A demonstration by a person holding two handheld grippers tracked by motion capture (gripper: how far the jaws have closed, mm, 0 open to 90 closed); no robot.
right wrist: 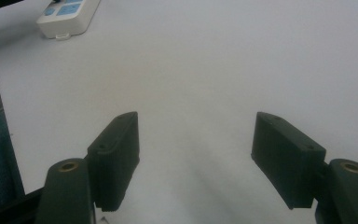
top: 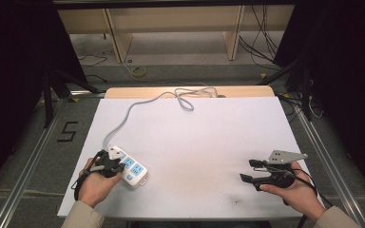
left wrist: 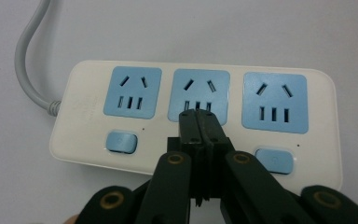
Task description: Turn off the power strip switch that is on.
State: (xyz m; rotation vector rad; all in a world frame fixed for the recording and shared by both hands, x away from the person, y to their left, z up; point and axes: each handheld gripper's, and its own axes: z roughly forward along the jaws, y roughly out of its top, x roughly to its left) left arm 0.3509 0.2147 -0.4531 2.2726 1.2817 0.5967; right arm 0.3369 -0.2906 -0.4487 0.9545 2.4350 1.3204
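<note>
Middle switch: hidden behind the left gripper (left wrist: 199, 122), whose closed jaws cover it on the power strip (left wrist: 88, 107).
Power strip (right wrist: 70, 18): far end cut by the right gripper view's top edge.
Cord (left wrist: 28, 60): leaves the frame above the strip.
Socket markings: too small to read.

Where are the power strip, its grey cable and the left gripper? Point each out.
power strip (left wrist: 88, 109): left gripper view, bare cream casing.
grey cable (top: 138, 103): high view, mid-run on the table.
left gripper (left wrist: 199, 122): left gripper view, closed tips over the middle socket.
</note>
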